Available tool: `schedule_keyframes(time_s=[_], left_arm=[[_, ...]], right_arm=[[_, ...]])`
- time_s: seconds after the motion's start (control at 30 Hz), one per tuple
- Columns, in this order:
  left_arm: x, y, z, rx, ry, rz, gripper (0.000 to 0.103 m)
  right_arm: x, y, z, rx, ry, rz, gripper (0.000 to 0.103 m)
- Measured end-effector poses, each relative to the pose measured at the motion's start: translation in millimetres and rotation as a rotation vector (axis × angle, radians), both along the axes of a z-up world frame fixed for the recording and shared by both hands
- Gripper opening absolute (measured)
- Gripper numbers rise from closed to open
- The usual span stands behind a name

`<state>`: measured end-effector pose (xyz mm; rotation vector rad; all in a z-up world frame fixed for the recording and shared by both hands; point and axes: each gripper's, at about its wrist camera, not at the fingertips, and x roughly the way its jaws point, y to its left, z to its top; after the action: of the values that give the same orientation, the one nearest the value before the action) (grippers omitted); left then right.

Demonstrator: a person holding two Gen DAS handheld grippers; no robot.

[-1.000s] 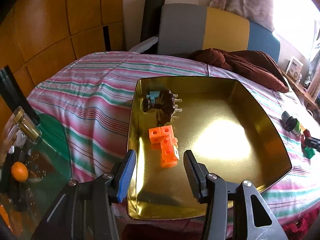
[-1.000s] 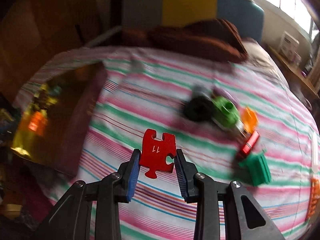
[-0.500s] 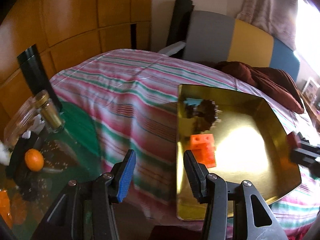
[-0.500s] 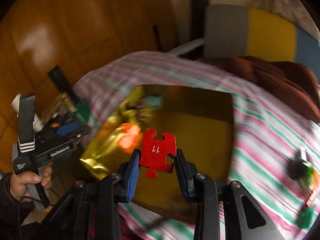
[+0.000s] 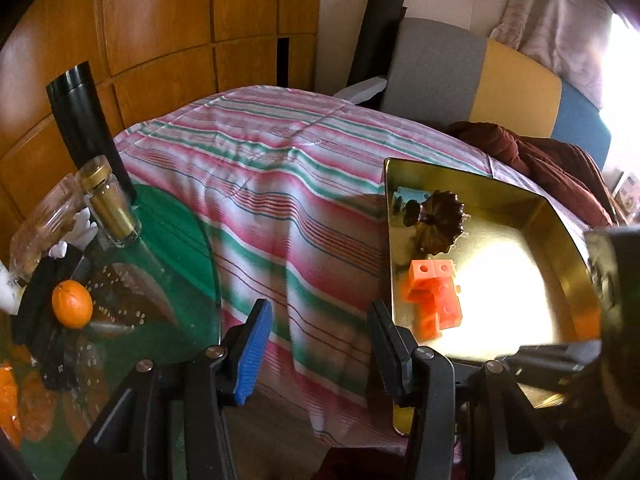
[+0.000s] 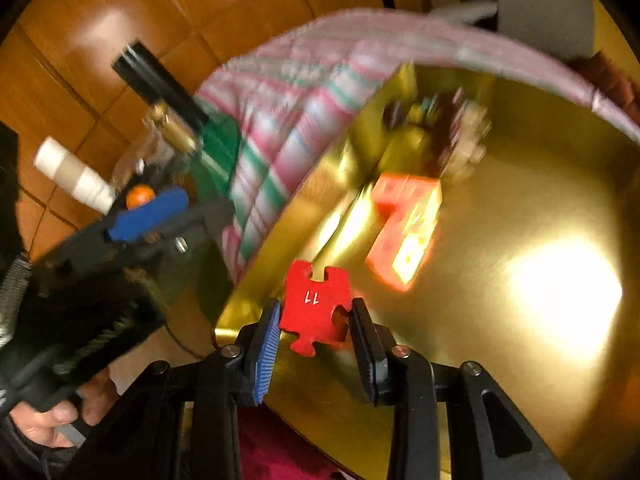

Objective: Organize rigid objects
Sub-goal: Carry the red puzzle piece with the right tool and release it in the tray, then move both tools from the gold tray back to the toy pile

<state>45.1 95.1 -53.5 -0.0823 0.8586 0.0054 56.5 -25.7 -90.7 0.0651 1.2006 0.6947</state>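
Striped bedspread (image 5: 280, 200) below; our right gripper (image 6: 316, 320) clamps the red puzzle piece (image 6: 316, 304) over the gold tray (image 6: 520, 200) for dropping, left gripper (image 5: 316, 340) empty, half-open.

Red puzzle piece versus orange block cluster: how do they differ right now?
The red puzzle piece is flat, numbered, and clamped in the right gripper above the gold tray. The orange block cluster is chunky, cube-built, and lies free on the tray floor. Both are rigid plastic-looking toys.
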Motion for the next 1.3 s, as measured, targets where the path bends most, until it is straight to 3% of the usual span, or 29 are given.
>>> schedule_keyframes(time_s=[0.37,1.03,1.3], left_arm=[[-4.2,-2.7,8.0,0.006,-0.026,-0.002,0.050],[-15.6,-30.3,22.8,0.034,-0.060,-0.089,0.052],[-18.1,-44.6,22.9,0.049,-0.060,-0.126,0.052]], right_arm=[[-7.4,-15.0,20.4,0.053,-0.059,-0.051,0.037],[-34.5,-52.3,73.4,-0.080,-0.374,-0.203,0.037],[-34.6,-74.6,81.4,-0.074,-0.409,-0.291,0.037]])
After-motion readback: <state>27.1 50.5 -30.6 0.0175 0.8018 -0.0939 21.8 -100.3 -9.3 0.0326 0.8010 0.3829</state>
